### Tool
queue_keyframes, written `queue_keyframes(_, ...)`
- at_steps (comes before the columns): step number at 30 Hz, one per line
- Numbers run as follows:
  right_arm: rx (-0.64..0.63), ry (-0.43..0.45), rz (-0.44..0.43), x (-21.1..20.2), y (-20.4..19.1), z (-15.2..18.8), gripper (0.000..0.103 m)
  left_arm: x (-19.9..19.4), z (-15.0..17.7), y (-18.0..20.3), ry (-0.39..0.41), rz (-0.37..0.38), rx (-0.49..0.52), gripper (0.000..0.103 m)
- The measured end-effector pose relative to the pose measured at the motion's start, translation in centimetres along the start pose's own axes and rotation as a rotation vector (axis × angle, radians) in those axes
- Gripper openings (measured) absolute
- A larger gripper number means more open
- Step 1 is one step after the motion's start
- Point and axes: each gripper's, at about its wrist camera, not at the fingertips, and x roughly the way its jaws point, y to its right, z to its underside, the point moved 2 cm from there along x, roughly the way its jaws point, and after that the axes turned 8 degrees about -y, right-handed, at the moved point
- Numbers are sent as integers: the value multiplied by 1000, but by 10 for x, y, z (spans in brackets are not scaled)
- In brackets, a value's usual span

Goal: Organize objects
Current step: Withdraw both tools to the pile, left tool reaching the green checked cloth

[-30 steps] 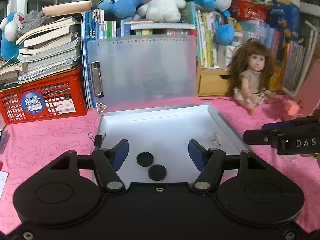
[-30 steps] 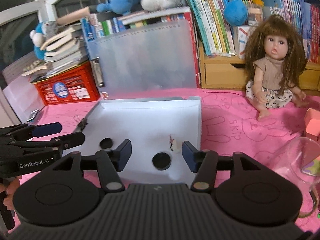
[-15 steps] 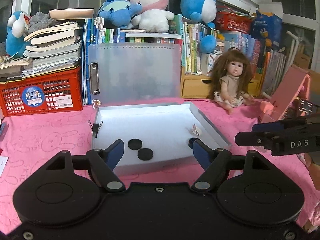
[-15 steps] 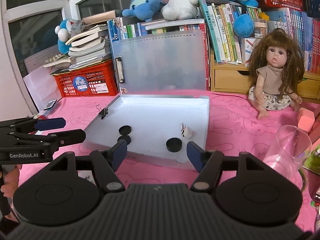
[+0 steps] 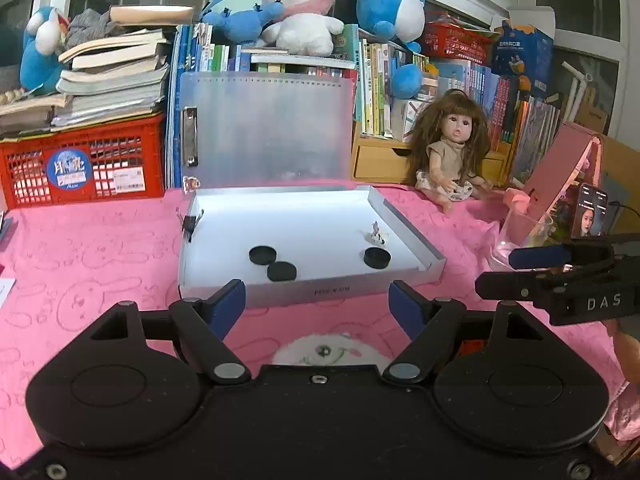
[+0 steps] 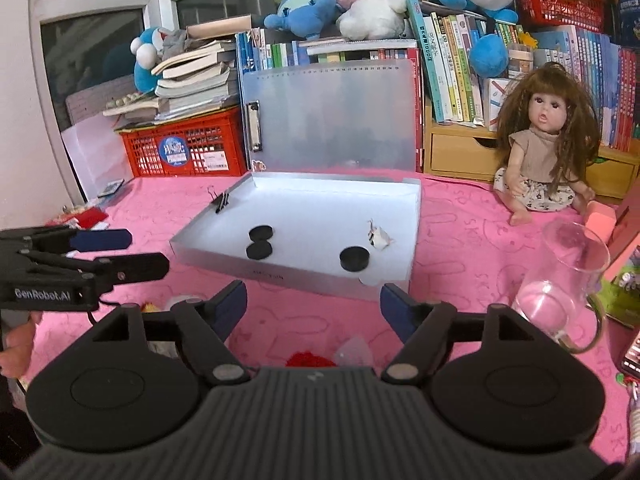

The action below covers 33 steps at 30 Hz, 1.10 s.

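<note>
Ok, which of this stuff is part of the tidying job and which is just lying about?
Job, likely:
open box
three black discs
small white trinket
binder clip

Just lying about:
doll
glass cup
red crate
plush toys
books

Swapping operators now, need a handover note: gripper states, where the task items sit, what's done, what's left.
Left hand-held gripper: jaws opening, nothing between them, short of the box's near wall.
Right hand-held gripper: jaws opening, nothing between them, also short of the box.
Open file box on the pink cloth, lid up. Inside: three black discs, two together at left, one at right, with a small white figure just behind it. Binder clip on the box's left wall.
Done: those items are in the box.
Left: glass mug and clutter on the cloth; which go where, unclear.
</note>
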Motion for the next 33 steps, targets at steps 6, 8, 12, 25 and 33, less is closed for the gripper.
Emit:
queue_keyframes(6, 11, -22, -2, 2, 4, 16, 86, -2, 13, -4, -17, 3, -21, 78)
queue_keyframes(8, 22, -30, 3, 4, 7, 21, 87, -3, 18, -5, -18, 2, -20, 78)
queue_keyframes(12, 46, -51, 7, 8, 13, 29, 87, -6, 27, -4, -21, 7, -16, 79)
queue_keyframes(25, 81, -88, 0, 20, 16, 46, 88, -20, 51, 0, -6, 26, 12, 80)
queue_keyframes(33, 89, -102, 0, 24, 16, 50, 88, -38, 56, 5, 40, 54, 35, 80)
